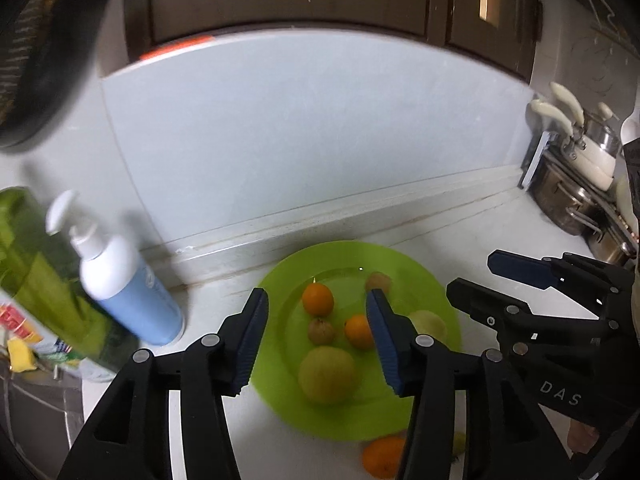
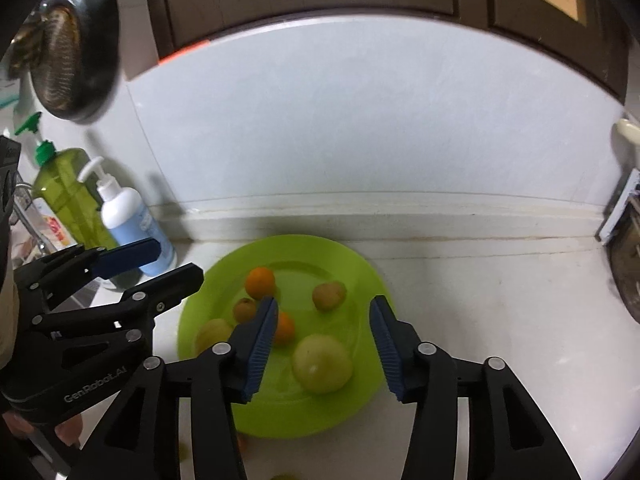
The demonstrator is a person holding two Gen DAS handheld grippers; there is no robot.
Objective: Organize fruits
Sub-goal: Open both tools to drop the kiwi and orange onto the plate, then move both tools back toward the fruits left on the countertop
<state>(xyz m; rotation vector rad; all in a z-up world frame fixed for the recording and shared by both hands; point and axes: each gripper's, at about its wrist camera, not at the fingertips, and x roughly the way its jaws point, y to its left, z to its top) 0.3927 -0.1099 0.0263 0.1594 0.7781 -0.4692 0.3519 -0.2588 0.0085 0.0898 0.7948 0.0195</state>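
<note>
A lime-green plate (image 1: 404, 264) (image 2: 224, 272) lies on the white counter by the wall. On it are two small oranges (image 1: 317, 299) (image 2: 260, 281), two small brownish fruits (image 1: 321, 331) (image 2: 329, 295) and two larger yellow-green fruits (image 1: 327, 375) (image 2: 322, 363). Another orange (image 1: 382, 457) lies on the counter just off the plate's near edge. My left gripper (image 1: 316, 342) is open and empty above the plate. My right gripper (image 2: 324, 346) is open and empty above the large green fruit. Each gripper shows in the other's view, the right one (image 1: 476, 276) and the left one (image 2: 176, 264).
A white-and-blue pump bottle (image 1: 128, 280) (image 2: 132, 224) and a green bottle (image 1: 44, 276) (image 2: 66, 196) stand left of the plate. Metal pots with cream handles (image 1: 580, 184) are stacked at the right. A dark strainer (image 2: 74, 46) hangs upper left. Dark cabinets run above the backsplash.
</note>
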